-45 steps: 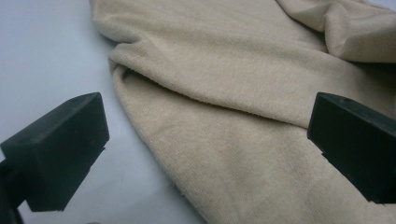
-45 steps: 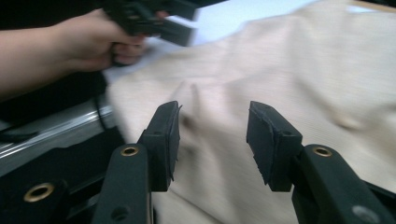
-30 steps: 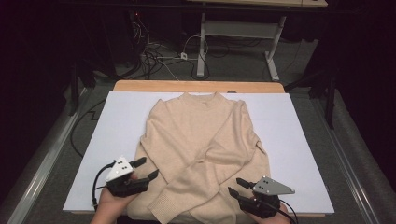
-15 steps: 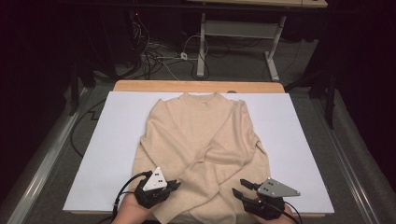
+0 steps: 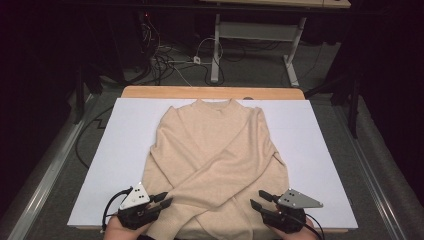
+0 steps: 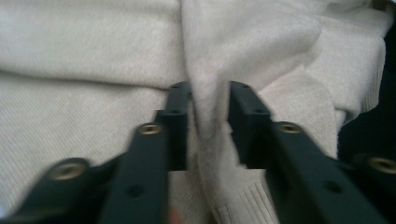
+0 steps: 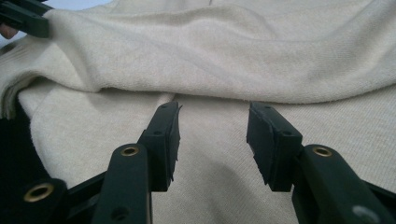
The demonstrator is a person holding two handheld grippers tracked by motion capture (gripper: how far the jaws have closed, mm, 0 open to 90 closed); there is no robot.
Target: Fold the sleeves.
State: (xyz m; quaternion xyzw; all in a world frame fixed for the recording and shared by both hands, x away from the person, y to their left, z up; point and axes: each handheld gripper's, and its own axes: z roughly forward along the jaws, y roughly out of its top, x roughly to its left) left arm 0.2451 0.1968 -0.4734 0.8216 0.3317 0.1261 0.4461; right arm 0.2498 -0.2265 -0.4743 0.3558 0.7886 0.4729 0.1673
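Since the earlier frame, the left gripper (image 5: 161, 200) has been slid along the near edge of the table (image 5: 125, 150) toward the middle, and it is now laid against the bottom left of the sweater (image 5: 220, 150). Its jaws were shut tight half a second ago and have just been opened a little again. In the left gripper view, a raised fold of the sweater (image 6: 210, 93) is seen between the jaws, but the pads are not pressed on it, so the fold is not held yet. A new bite on the hem is probably being tried, so that the bottom can be lifted and folded up. The sweater is spread flat in the middle of the white table, with both sleeves crossed over the front. The right gripper (image 5: 259, 199) has been kept where it was, at the bottom right of the sweater. Its jaws are parted over the cloth (image 7: 215, 154) and nothing is pinched. Both grippers are held low and pointed inward, toward each other.
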